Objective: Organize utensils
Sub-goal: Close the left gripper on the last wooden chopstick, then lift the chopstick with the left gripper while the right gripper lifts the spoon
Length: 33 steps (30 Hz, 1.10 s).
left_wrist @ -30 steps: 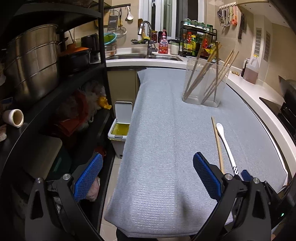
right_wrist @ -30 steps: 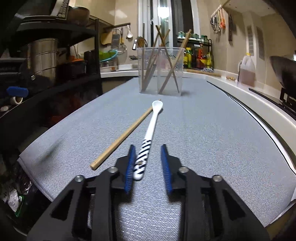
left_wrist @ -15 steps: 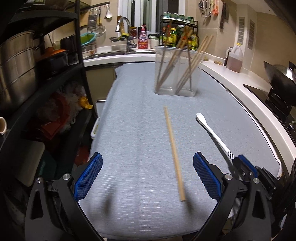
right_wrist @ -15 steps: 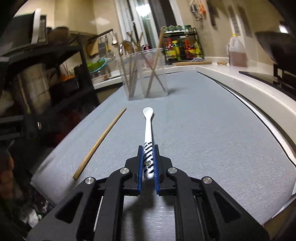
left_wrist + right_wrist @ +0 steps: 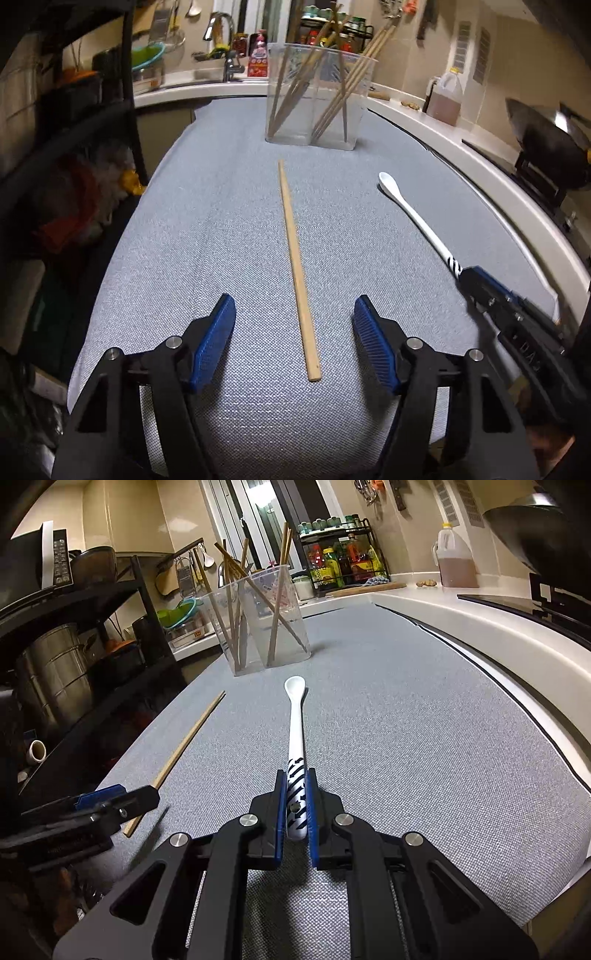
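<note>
A wooden chopstick lies on the grey mat, pointing toward a clear plastic holder with several chopsticks in it. My left gripper is open, low over the mat, its jaws on either side of the chopstick's near end. My right gripper is shut on the striped handle of a white spoon. The spoon and the right gripper also show at the right of the left wrist view. The chopstick, the holder and the left gripper's fingers show in the right wrist view.
A black shelf rack with steel pots stands left of the mat. A white counter runs along the right, with an oil jug, a wok and a condiment rack. A sink is at the back.
My right gripper closed on the spoon's handle and holds it. My left gripper moved right and forward until the chopstick's near end lay between its open jaws, which have narrowed.
</note>
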Motion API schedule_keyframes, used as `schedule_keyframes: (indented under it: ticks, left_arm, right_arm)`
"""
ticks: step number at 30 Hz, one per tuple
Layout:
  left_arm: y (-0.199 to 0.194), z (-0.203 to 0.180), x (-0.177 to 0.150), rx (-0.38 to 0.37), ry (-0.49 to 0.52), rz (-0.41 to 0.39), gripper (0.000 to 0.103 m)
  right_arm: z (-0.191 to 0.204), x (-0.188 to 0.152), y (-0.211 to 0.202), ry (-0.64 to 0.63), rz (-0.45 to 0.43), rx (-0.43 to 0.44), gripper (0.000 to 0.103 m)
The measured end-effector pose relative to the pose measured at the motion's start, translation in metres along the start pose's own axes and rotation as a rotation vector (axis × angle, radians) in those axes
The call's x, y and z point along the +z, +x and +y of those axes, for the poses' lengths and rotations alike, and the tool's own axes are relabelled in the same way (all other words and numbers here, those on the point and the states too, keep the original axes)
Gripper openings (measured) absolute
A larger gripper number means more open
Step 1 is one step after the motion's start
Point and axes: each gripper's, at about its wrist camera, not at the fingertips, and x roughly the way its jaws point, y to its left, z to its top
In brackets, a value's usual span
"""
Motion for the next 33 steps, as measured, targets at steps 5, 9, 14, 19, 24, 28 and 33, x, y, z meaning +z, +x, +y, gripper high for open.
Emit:
schedule_keyframes:
  ticks: [5, 9, 14, 19, 24, 28, 33]
  left_arm:
    - [-0.004, -0.005, -0.014, 0.047, 0.045, -0.117, 0.028]
    - [-0.004, -0.003, -0.015, 0.041, 0.040, -0.139, 0.006]
    - [-0.007, -0.003, -0.014, 0.050, 0.039, -0.136, 0.006]
    - [-0.009, -0.001, -0.018, 0.042, 0.043, -0.135, 0.006]
    - [-0.026, 0.000, -0.007, 0.031, 0.040, -0.172, 0.006]
    - [-0.057, 0.000, 0.012, 0.023, 0.062, -0.271, 0.006]
    - [-0.083, -0.002, 0.040, 0.005, 0.092, -0.352, 0.006]
  right_arm:
    - [0.002, -0.004, 0.001, -0.026, -0.019, -0.004, 0.010]
    - [0.006, -0.009, 0.000, -0.089, -0.047, -0.026, 0.010]
    - [0.011, -0.019, -0.009, -0.151, -0.088, -0.065, 0.029]
    - [0.013, -0.033, -0.019, -0.207, -0.140, -0.092, 0.015]
    - [0.010, -0.019, -0.011, -0.187, -0.101, -0.062, 0.010]
    - [0.010, -0.009, -0.025, -0.172, -0.125, -0.054, 0.010]
    - [0.019, 0.013, -0.047, -0.185, -0.206, -0.038, 0.010]
